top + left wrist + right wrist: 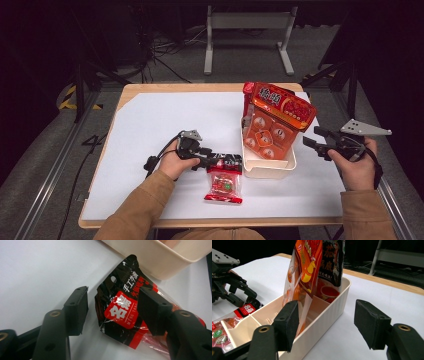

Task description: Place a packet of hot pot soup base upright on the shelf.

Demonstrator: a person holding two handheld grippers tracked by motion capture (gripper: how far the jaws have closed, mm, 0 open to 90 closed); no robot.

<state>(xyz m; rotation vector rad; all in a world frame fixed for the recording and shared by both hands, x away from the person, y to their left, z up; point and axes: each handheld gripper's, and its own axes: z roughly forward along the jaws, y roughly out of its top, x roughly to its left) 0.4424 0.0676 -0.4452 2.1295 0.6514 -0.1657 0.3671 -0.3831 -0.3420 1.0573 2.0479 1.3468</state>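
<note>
Overhead, white table sheet [150, 150] amid dark room; both claws apart, left claw [112, 310] around snack packet [120, 315].

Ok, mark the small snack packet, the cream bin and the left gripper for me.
small snack packet [120, 312], left gripper view, on its red label patch.
cream bin [270, 169], high view, on its near wall.
left gripper [112, 307], left gripper view, midway between its fingertips, over the packet's black top.
</note>
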